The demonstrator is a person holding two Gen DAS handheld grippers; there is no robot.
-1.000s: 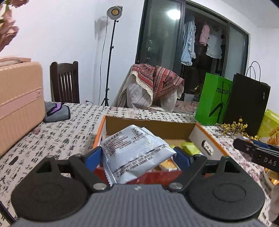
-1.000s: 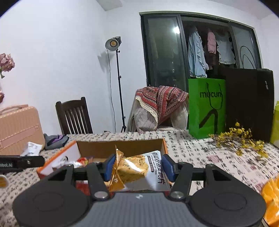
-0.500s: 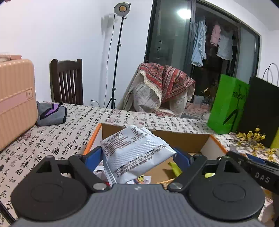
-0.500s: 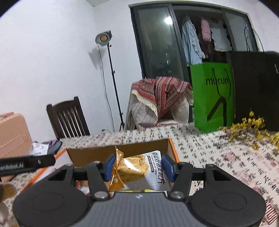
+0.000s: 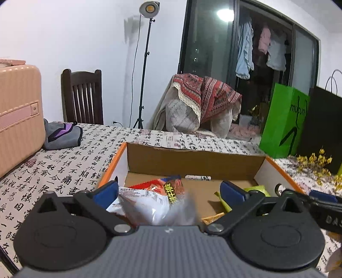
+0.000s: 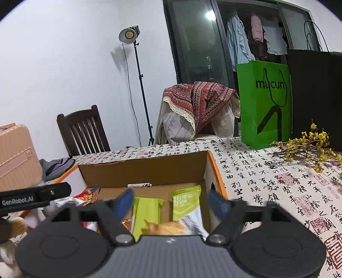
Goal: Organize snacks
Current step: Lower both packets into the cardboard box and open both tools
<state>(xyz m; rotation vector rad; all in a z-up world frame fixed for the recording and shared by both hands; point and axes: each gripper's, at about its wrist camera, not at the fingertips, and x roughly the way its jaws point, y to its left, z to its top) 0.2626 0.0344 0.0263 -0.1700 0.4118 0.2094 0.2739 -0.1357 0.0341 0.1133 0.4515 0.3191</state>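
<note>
You are working over a surface (image 5: pixel 64 171) covered in a white cloth printed with black calligraphy, in a white-walled room with a studio lamp on a tall stand (image 5: pixel 147 8), a dark wooden chair (image 5: pixel 82 96) and a pink hard-shell suitcase (image 5: pixel 17 115) at the left edge. In the left wrist view, the open orange-edged cardboard box (image 5: pixel 192 162) sits directly ahead, and your left hand-held gripper (image 5: pixel 168 190) has its blue fingers spread wide, touching nothing. A silver-and-white foil snack packet (image 5: pixel 149 205) lies blurred just beneath them, beside a red snack bag (image 5: pixel 168 188) in the box's left part. I judge this packet has just been let go, so the drop-off step looks done on this side. In the right wrist view, the same box (image 6: pixel 145 169) fills the foreground, with a green paper shopping bag (image 6: pixel 265 102) and a spray of yellow dried flowers (image 6: pixel 307 147) on the cloth to its right. Your right hand-held gripper (image 6: pixel 171 203) is likewise spread and empty, its fingers blurred. Below it a golden-orange snack packet (image 6: pixel 171 227) rests in the box's right part, against two lime-green wrapped bars (image 6: pixel 186 201). Your next move probably calls for lifting both tools clear of the box walls and turning toward whatever loose snacks remain outside, taking care not to drag a packet out with a fingertip.
</note>
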